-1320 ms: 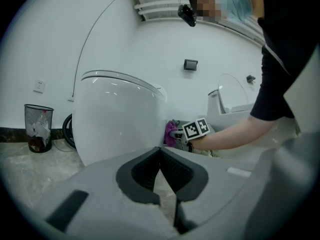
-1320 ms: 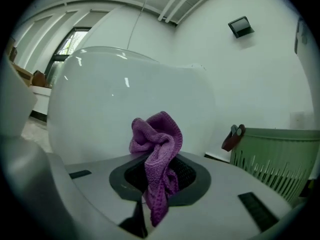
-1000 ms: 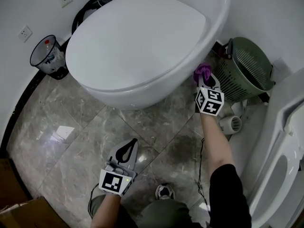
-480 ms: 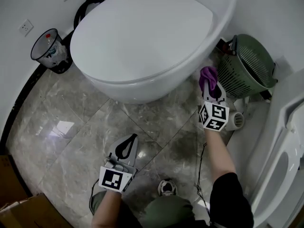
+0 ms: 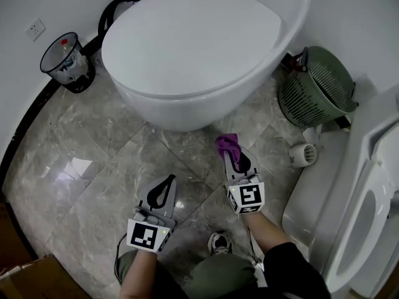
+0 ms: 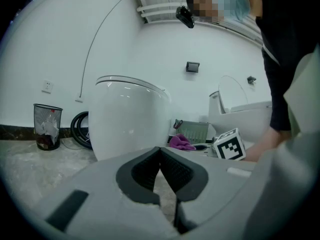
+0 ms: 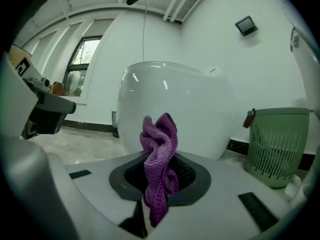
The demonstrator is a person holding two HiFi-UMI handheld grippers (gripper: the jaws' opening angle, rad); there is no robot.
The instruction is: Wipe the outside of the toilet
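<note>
My right gripper (image 5: 235,158) is clamped on the purple cloth (image 5: 225,144). The cloth's long axis runs along the jaws, and its free end points at the front of the toilet (image 5: 187,48), near the bowl but not touching it. My left gripper (image 5: 167,185) has its jaws together on nothing, above the floor tiles (image 5: 93,161).

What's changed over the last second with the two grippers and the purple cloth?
The right gripper, still shut on the purple knitted cloth, swung from the side of the white toilet by the green plastic basket back toward the person; the cloth is now off the toilet. The left gripper stayed shut, empty, low.
</note>
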